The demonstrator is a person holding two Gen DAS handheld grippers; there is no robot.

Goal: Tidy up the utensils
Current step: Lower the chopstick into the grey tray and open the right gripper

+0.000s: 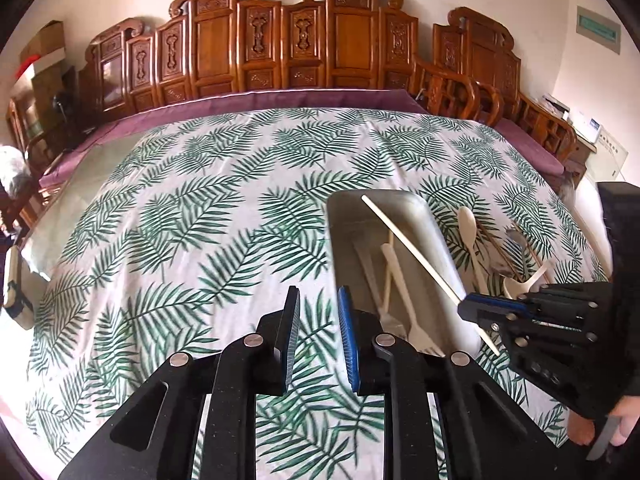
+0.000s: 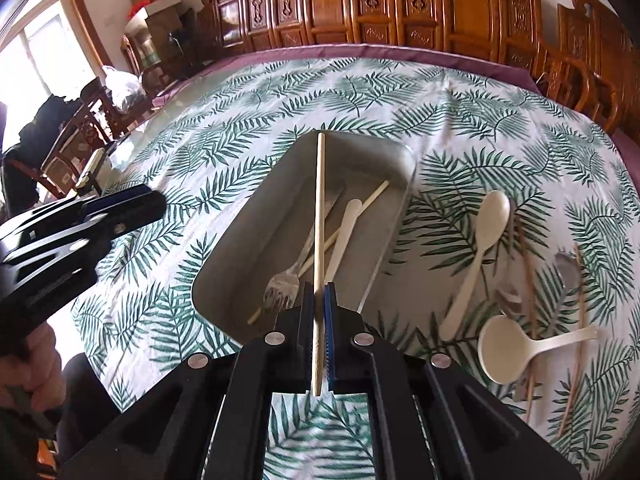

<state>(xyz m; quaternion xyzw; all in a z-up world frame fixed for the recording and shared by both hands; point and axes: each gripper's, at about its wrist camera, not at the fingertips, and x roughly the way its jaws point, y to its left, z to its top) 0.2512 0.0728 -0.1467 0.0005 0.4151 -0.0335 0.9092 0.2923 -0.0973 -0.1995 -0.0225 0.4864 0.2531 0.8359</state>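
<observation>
A grey metal tray [image 2: 240,248] lies on the leaf-print tablecloth and holds a metal fork [image 2: 286,284], a cream utensil [image 2: 348,224] and a wooden chopstick [image 2: 374,196]. My right gripper [image 2: 319,286] is shut on another wooden chopstick [image 2: 320,200], which hangs over the tray and points along its length. In the left wrist view that chopstick [image 1: 408,246] slants over the tray [image 1: 340,240] from the right gripper [image 1: 468,306]. My left gripper [image 1: 318,292] is open with nothing between its fingers, just left of the tray's near end. It is also visible from the other side [image 2: 120,208].
Right of the tray lie a cream spoon [image 2: 486,232], a cream ladle-shaped spoon [image 2: 504,356], a metal spoon [image 2: 568,268] and several wooden chopsticks [image 2: 528,300]. Carved wooden chairs [image 1: 280,40] line the table's far edge. A person's hand [image 2: 36,368] holds the left gripper.
</observation>
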